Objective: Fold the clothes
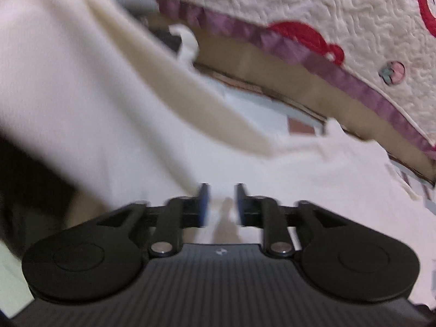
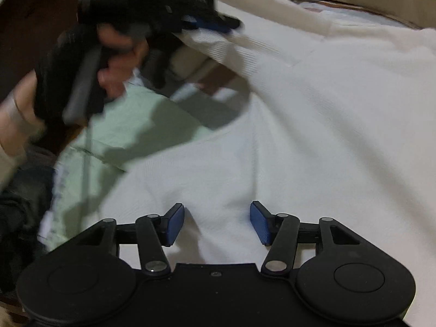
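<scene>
1. Looking through my left wrist camera, I see the left gripper point(image 1: 223, 204) low over a white garment point(image 1: 313, 179). Its blue pads point(image 1: 204, 204) stand a narrow gap apart with nothing pinched between them; only flat cloth shows in the gap below.
2. A raised cream fold point(image 1: 114, 62) of the garment sweeps across the upper left of this view, blurred.
3. Beyond the cloth I see a quilt point(image 1: 340, 27) with red patterns and a purple border, and a brown band under it.
4. Through my right wrist camera, the right gripper point(image 2: 217, 223) sits with its jaws well apart over the same garment point(image 2: 313, 136). The pads point(image 2: 177, 224) touch no fold; the cloth lies smooth between them.
5. At upper left of this view, a hand point(image 2: 117, 62) holds the left gripper point(image 2: 218, 26), whose tip is at a lifted edge of the garment. I cannot tell from here whether it grips that edge.
6. A pale green cloth point(image 2: 130, 125) lies under the garment's left edge, partly in shadow.
</scene>
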A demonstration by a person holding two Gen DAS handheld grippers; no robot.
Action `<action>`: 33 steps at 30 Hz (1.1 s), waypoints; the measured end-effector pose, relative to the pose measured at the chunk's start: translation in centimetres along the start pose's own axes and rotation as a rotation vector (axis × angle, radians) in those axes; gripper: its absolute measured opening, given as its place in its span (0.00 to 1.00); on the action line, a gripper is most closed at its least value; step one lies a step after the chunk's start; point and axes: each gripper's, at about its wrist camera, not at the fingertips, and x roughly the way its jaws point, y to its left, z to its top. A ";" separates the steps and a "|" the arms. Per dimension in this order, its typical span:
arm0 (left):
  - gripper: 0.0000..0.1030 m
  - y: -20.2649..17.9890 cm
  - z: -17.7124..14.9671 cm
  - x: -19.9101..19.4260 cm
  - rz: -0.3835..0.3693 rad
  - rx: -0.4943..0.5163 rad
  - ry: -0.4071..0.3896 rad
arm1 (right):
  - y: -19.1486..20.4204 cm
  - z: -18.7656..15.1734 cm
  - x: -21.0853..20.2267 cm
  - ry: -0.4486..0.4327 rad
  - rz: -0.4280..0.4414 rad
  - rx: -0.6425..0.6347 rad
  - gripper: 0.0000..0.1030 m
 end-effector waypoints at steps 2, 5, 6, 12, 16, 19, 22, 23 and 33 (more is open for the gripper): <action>0.38 0.2 -1.5 1.1 0.034 -0.013 0.032 | -0.6 0.5 0.1 0.003 0.081 0.080 0.59; 0.40 0.8 -2.6 2.0 0.052 -0.039 0.047 | -1.3 1.2 -1.5 0.020 0.142 0.075 0.57; 0.40 1.0 -2.7 2.1 0.054 -0.048 0.046 | -1.7 1.5 -2.5 0.010 0.143 0.061 0.57; 0.40 1.1 -2.0 1.8 0.085 -0.049 -0.007 | -6.1 7.6 -8.9 -0.174 -0.131 -0.082 0.57; 0.40 0.6 -2.4 1.5 0.069 -0.021 -0.031 | -8.4 12.8 -8.4 -0.175 -0.415 -0.352 0.51; 0.40 0.3 -2.9 1.4 0.043 0.016 -0.040 | -9.9 15.4 -6.0 -0.101 -0.521 -0.521 0.46; 0.40 -0.1 -2.9 2.0 0.081 0.056 -0.078 | -11.4 16.7 -2.4 -0.021 -0.598 -0.646 0.45; 0.41 0.0 -2.8 2.2 0.074 0.043 -0.079 | -11.9 17.0 -1.0 0.006 -0.630 -0.678 0.45; 0.42 1.6 -3.7 1.5 0.009 0.078 -0.073 | -17.4 20.0 0.3 -0.038 -0.543 -0.429 0.55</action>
